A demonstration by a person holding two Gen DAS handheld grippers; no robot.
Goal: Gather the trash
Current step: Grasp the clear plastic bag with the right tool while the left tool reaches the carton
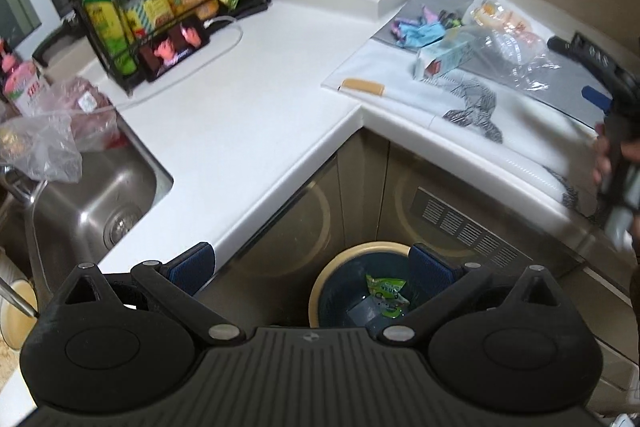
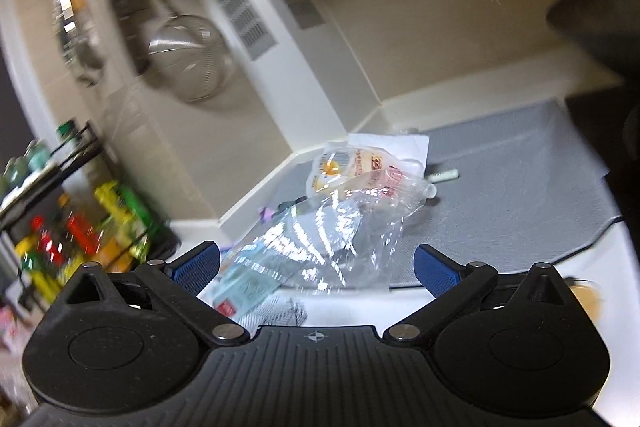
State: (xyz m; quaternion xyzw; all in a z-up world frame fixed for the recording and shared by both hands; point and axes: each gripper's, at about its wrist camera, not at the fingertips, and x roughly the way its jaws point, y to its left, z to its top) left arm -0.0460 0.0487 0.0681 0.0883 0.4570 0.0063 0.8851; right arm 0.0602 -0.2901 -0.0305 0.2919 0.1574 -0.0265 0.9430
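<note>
A round trash bin (image 1: 332, 267) with a cream rim stands on the floor below the counter corner; a green wrapper (image 1: 386, 293) lies inside. My left gripper (image 1: 314, 267) is open and empty, held above the bin. On the counter's grey mat (image 1: 560, 75) lie a crushed clear plastic bottle (image 1: 516, 55), a light-blue carton (image 1: 444, 59), a snack bag (image 1: 492, 13) and crumpled blue and purple wrappers (image 1: 420, 27). My right gripper (image 2: 318, 267) is open and empty, just short of the clear bottle (image 2: 320, 227), with the carton (image 2: 244, 283) and the snack bag (image 2: 352, 163) close by. It also shows at the left wrist view's right edge (image 1: 616, 131).
A steel sink (image 1: 92, 199) with plastic bags (image 1: 52, 131) is at the left. A black rack (image 1: 160, 7) of bottles stands at the back of the white counter (image 1: 240, 107). A tan comb (image 1: 364, 85) lies on a white patterned cloth (image 1: 440, 107). Cabinet doors (image 1: 360, 195) are below.
</note>
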